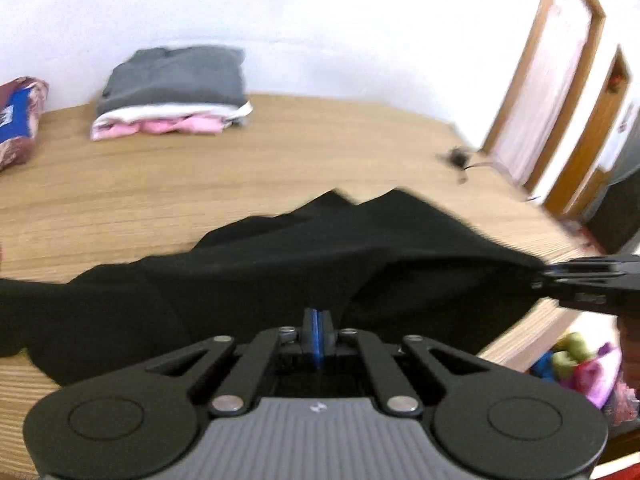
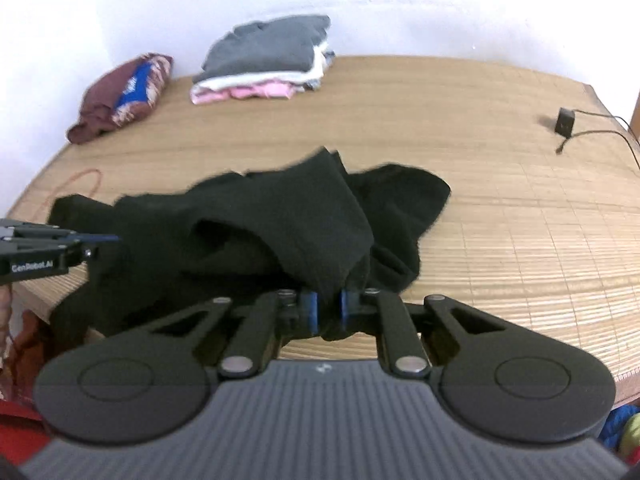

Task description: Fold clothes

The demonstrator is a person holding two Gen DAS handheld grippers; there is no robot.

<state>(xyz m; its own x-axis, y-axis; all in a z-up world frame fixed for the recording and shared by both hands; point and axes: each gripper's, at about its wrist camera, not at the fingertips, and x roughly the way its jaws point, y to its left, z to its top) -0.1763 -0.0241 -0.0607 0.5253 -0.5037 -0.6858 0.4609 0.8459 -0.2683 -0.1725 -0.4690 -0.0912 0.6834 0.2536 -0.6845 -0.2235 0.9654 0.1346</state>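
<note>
A black garment [image 1: 280, 264] lies bunched on the bamboo mat [image 1: 200, 184] near its front edge; it also shows in the right wrist view [image 2: 280, 224]. My left gripper [image 1: 317, 320] is shut on a fold of the black garment, its blue pads pressed together. My right gripper [image 2: 329, 305] is shut on a thick bunch of the same garment, held between its blue pads. The right gripper [image 1: 560, 276] enters the left wrist view from the right, gripping the cloth's edge. The left gripper [image 2: 100, 240] shows at the left of the right wrist view.
A folded stack of grey, white and pink clothes [image 2: 264, 60] sits at the back by the white wall. A maroon and blue garment [image 2: 120, 96] lies crumpled at the back left. A black charger with cable [image 2: 565, 121] lies at the right. A door [image 1: 552, 64] stands to the right.
</note>
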